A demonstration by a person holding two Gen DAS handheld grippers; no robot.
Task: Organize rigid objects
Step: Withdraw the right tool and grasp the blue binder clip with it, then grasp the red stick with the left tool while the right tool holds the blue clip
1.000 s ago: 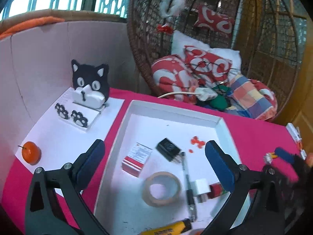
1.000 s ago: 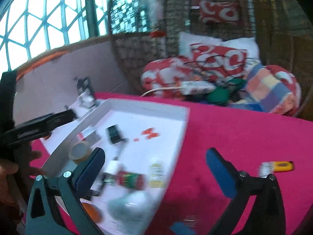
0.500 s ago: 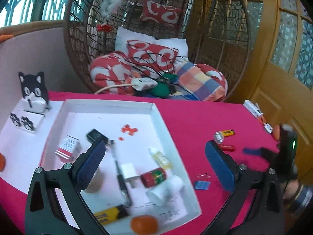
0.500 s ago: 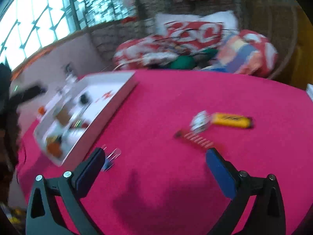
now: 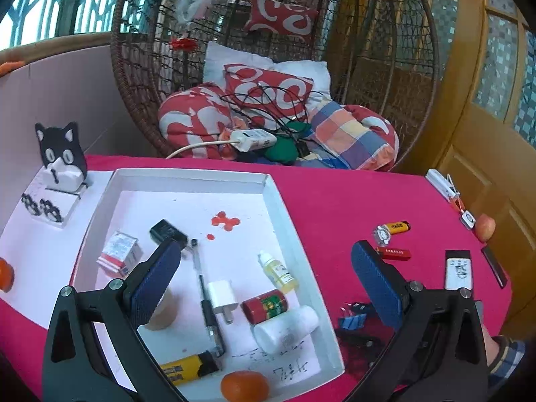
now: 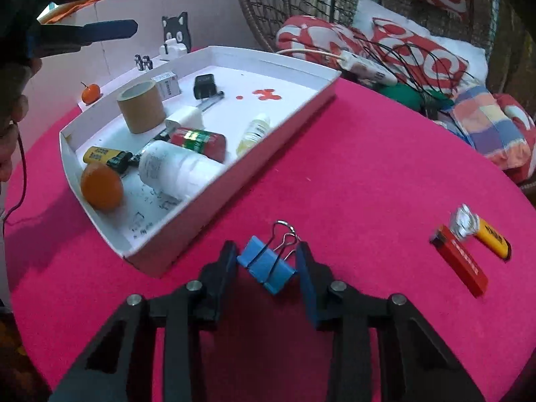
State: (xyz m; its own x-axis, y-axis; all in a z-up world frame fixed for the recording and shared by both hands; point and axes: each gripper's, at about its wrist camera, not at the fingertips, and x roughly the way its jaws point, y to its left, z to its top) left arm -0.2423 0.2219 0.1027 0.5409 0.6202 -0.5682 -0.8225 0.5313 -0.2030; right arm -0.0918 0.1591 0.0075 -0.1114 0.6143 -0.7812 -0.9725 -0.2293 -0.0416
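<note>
A blue binder clip [image 6: 268, 268] lies on the pink cloth just outside the near corner of the white tray [image 6: 201, 221]. My right gripper [image 6: 267, 259] is down around it, its jaws closing, and both pads touch the clip's ends. In the left wrist view the binder clip [image 5: 350, 321] peeks out beside the tray [image 5: 294, 234]. My left gripper [image 5: 264, 248] hovers open over the tray with nothing between its fingers. The tray holds a tape roll [image 6: 140, 105], an orange [image 6: 100, 186], a white bottle [image 6: 177, 169], a red can [image 6: 197, 142] and other small items.
A red lighter [image 6: 460, 264] and a yellow lighter [image 6: 494, 238] lie on the cloth to the right. A cat-shaped stand [image 5: 62, 160] and a small orange fruit [image 6: 90, 93] sit beyond the tray. A wicker chair with cushions [image 5: 268, 87] stands behind the table.
My right gripper swung away from the tray, dropped to the cloth and closed around the blue binder clip. My left gripper swung right across the tray, then held still.
</note>
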